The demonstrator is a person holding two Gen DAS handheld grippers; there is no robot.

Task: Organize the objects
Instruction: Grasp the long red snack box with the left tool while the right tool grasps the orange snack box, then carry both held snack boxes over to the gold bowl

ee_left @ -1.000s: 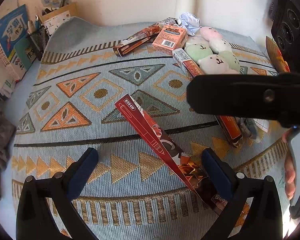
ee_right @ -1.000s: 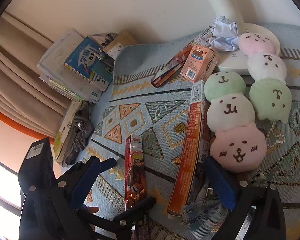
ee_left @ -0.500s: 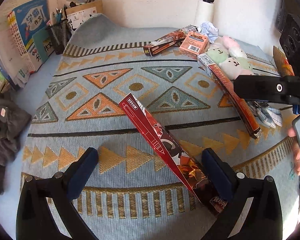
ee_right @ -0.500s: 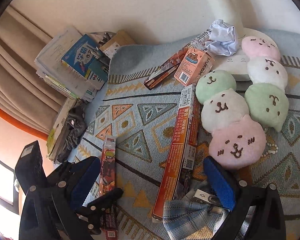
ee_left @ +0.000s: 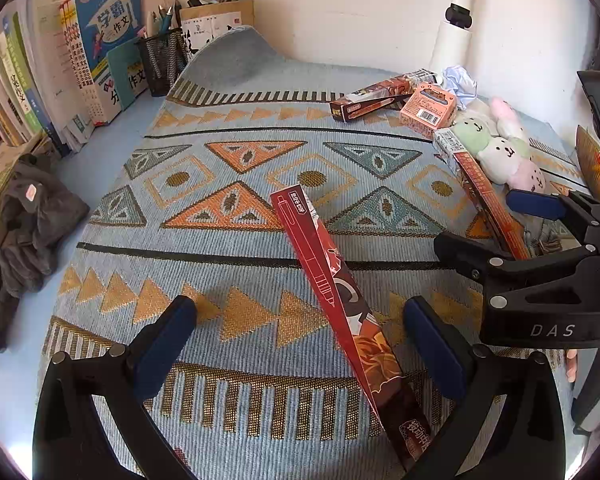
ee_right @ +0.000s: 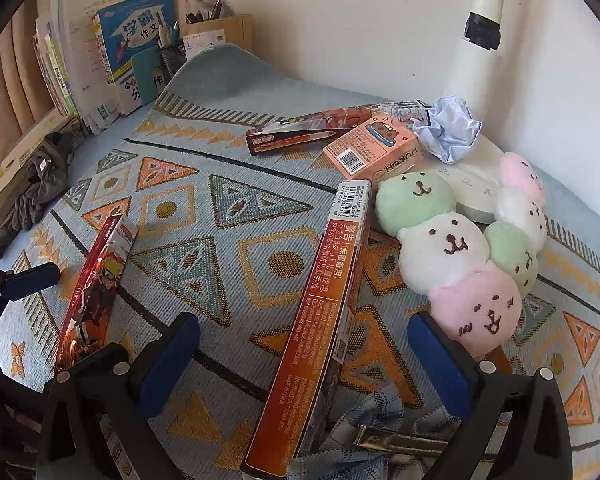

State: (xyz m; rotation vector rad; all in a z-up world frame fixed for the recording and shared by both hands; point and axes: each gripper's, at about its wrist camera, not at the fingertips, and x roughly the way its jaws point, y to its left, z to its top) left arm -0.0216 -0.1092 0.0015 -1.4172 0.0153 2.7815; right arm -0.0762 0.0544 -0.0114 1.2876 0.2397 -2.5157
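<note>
Both grippers stand released. The left gripper (ee_left: 300, 336) straddles one red pen box (ee_left: 340, 300) on the patterned cloth (ee_left: 204, 256); the right gripper (ee_right: 304, 356) straddles one orange box (ee_right: 320, 320). Farther off lie a third pen box (ee_right: 300, 136), one pink carton (ee_right: 374, 146), and apparently two dango plushes (ee_right: 452, 248).

Two low wrist views, shared rug (ee_left: 236, 184).

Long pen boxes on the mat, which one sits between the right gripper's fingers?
The orange box with the barcode end, beside the plush toys; the others lie apart.
</note>
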